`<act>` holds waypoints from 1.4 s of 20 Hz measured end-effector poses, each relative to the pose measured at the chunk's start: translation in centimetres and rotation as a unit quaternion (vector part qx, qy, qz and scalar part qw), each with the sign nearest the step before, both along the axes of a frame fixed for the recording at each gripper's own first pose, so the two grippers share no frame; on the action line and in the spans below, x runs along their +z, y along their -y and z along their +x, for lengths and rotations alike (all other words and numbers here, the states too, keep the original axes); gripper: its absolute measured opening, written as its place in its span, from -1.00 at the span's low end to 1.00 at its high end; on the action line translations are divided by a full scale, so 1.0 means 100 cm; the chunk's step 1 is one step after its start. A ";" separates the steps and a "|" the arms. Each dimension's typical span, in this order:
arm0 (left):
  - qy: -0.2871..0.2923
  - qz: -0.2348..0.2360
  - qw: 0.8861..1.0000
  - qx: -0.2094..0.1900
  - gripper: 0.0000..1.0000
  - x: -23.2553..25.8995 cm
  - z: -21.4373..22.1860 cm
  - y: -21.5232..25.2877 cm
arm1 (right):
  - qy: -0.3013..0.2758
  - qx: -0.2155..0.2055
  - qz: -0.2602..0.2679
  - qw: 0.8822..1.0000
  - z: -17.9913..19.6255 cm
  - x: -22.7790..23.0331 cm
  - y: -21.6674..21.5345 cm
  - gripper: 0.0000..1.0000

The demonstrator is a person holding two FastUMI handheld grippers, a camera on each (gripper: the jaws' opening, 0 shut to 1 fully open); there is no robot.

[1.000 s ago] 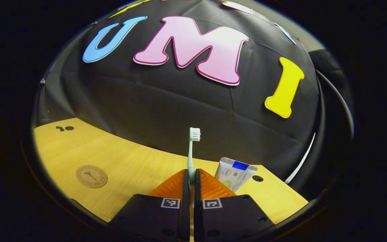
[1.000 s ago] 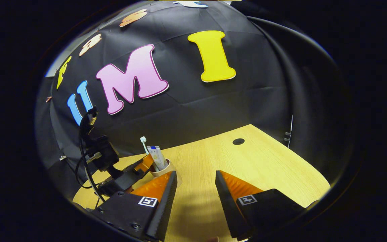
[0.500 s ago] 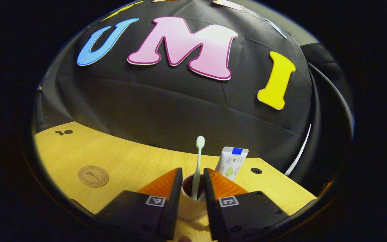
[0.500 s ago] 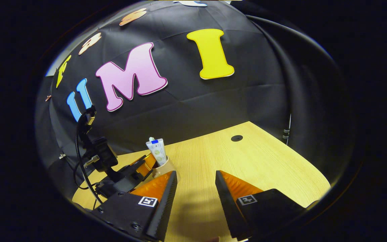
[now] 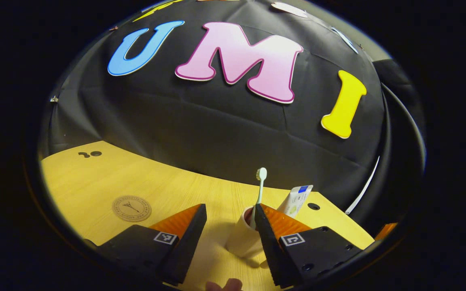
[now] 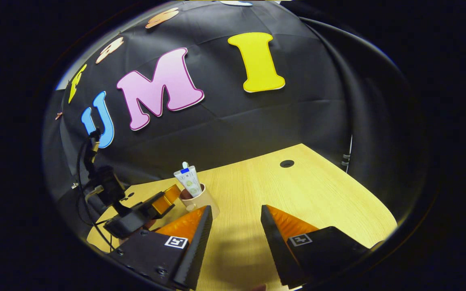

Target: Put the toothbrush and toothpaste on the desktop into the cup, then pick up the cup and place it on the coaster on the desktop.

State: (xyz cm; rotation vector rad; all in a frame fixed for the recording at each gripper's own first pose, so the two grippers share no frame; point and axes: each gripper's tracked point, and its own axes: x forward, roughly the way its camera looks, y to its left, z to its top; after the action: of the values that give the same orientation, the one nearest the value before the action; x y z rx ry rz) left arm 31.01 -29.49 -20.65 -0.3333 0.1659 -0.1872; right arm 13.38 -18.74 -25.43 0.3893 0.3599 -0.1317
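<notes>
both items stand in the cup [image 5: 244, 240]: toothbrush [image 5: 259, 186] upright, toothpaste [image 5: 295, 200] leaning. your left gripper [image 5: 227, 226] is spread wide and empty; the right gripper [image 6: 235, 226] hovers open too, just beside the cup. now square the left fingers around the cup's wall, below the rim, squeeze gently, lift level, then carry it to the coaster [image 5: 131, 208] on the worktop [image 5: 95, 182].

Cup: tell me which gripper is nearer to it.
Left. The left gripper stands open right at the cup, one finger beside its rim. The right gripper is open too, with the cup ahead and to its left.
</notes>
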 end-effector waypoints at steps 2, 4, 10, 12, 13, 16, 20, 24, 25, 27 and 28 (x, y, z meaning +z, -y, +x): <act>0.017 -0.007 1.000 0.015 0.57 0.020 -0.013 -0.017 | -0.006 0.008 -0.003 1.000 0.005 0.005 -0.002 0.51; 0.032 -0.006 0.999 0.024 0.56 0.040 -0.028 -0.033 | -0.018 0.018 0.001 1.000 0.011 0.010 -0.004 0.53; 0.040 0.029 0.998 0.034 0.57 0.071 -0.085 -0.087 | -0.075 0.072 -0.016 0.994 0.028 0.013 -0.026 0.63; 0.043 0.048 0.997 0.035 0.58 0.076 -0.106 -0.104 | -0.100 0.097 -0.020 0.990 0.031 0.007 -0.041 0.66; 0.043 0.054 0.997 0.032 0.58 0.079 -0.117 -0.111 | -0.115 0.107 -0.022 0.987 0.030 0.004 -0.048 0.69; 0.036 0.076 0.996 0.029 0.63 0.080 -0.143 -0.130 | -0.151 0.128 -0.031 0.980 0.033 -0.007 -0.066 0.72; 0.017 0.105 0.994 0.023 0.68 0.069 -0.165 -0.148 | -0.192 0.152 -0.062 0.968 0.044 -0.020 -0.085 0.75; -0.005 0.115 0.993 0.019 0.70 0.054 -0.180 -0.162 | -0.237 0.155 -0.066 0.957 0.059 -0.039 -0.094 0.74; -0.009 0.113 0.993 0.020 0.71 0.051 -0.183 -0.166 | -0.251 0.157 -0.067 0.953 0.061 -0.044 -0.097 0.75; -0.018 0.107 0.994 0.022 0.70 0.047 -0.189 -0.174 | -0.273 0.162 -0.073 0.945 0.064 -0.053 -0.099 0.75; -0.024 0.106 0.994 0.024 0.70 0.042 -0.191 -0.178 | -0.282 0.166 -0.079 0.942 0.067 -0.057 -0.100 0.75</act>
State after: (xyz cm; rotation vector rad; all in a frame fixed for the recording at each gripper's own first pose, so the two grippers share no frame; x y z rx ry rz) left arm 11.93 -11.70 -16.46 -0.1299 0.2239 -0.1129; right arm 20.07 -8.77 -31.14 0.1184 0.9694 0.0623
